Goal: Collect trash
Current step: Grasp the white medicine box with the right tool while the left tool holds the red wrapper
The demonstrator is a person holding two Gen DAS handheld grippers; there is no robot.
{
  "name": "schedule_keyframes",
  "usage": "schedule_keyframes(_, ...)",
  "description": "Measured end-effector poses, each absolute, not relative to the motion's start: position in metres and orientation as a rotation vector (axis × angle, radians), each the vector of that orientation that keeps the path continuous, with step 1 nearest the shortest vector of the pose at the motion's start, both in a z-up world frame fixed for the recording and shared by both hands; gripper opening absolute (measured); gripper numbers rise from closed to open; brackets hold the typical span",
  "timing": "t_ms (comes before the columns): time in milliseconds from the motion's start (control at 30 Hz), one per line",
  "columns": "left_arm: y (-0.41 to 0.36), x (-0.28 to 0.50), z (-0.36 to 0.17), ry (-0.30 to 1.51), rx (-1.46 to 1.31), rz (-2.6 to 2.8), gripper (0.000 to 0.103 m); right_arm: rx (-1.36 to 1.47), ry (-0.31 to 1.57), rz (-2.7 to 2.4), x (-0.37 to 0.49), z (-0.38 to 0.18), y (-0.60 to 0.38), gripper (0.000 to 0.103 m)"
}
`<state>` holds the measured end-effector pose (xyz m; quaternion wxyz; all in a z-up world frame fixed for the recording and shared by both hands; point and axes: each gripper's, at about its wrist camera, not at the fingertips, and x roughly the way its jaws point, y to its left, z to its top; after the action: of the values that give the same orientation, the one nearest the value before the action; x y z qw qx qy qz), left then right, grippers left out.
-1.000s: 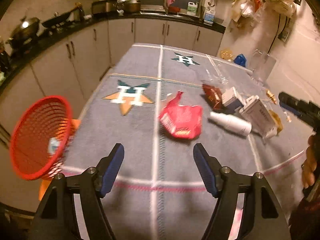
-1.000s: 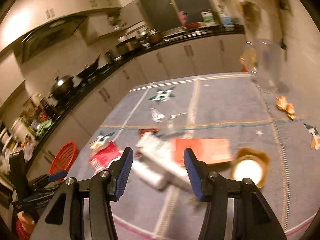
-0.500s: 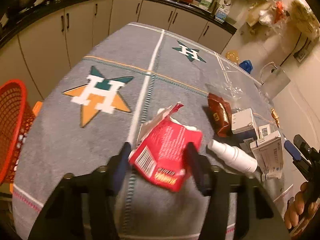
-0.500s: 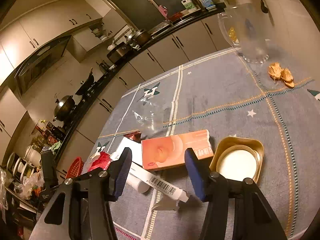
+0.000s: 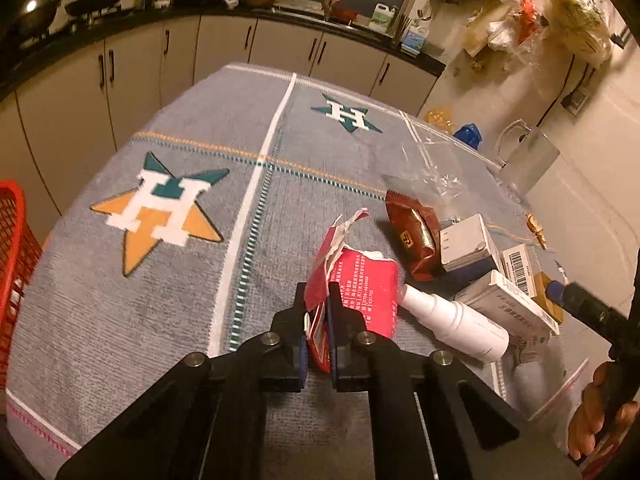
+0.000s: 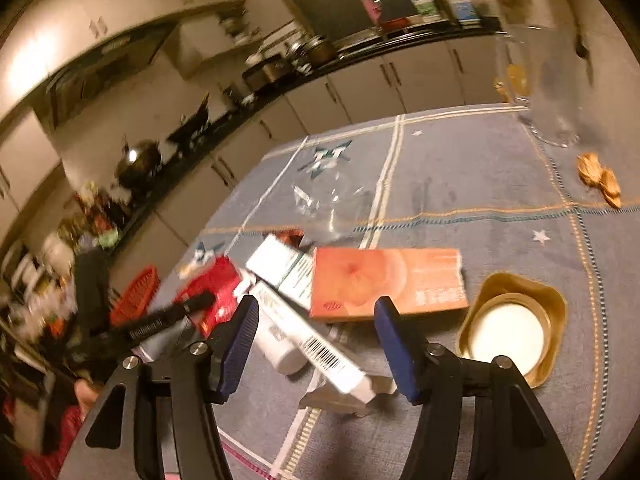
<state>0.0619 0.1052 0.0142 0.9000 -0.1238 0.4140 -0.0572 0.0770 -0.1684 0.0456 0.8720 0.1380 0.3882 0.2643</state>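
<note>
Left tool [image 5: 318,322]: clenched on the near edge of the red wrapper [image 5: 360,292], both pads pinching a folded flap. The wrapper lies on the bench [image 5: 200,280] straight ahead of the left tool, its torn top pointing away from me.

Right tool [image 6: 316,344]: released, jaws wide, holding nothing, above the clutter. Straight ahead of it and just past its tips lies the orange carton [image 6: 386,282]; a long barcoded box [image 6: 308,340] runs between its fingers; the gold tub [image 6: 512,328] sits off its right finger.

Handling, my read: the wrapper is thin foil or paper, nearly weightless, limp, already crumpled. It will not break, but it will flop and may slide out if only a single layer is caught. The doubled flap I have looks like the right hold; I judge a deeper bite safer than the ragged torn edge.

The white spray bottle [image 5: 452,320] touches the wrapper's right side. It is round and could roll if I drag the wrapper sideways, so I would lift straight up.

The red basket [image 5: 14,264] sits far off the left tool's left side, at the bench edge; probably the drop point.

The brown pouch [image 5: 412,240] and the white boxes lie ahead and right of the left tool, uncollected.
</note>
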Motion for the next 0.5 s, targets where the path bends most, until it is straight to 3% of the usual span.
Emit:
schedule_keyframes(167,0.111,0.054,0.024,0.792,-0.223,-0.060,0.006,0.140,0.840,0.548,0.070,0.034,-0.146,0.061)
schedule_keyframes(200,0.113,0.053,0.026,0.782,-0.228,-0.054,0.006,0.095,0.849,0.534,0.069,0.031,-0.139,0.048)
schedule_keyframes(300,0.116,0.052,0.029,0.768,-0.233,-0.049,0.006,0.036,0.870,0.541,0.065,0.024,-0.130,0.032)
schedule_keyframes(500,0.115,0.051,0.030,0.763,-0.224,-0.064,0.006,-0.060,0.840,0.491,0.056,0.023,-0.119,0.030)
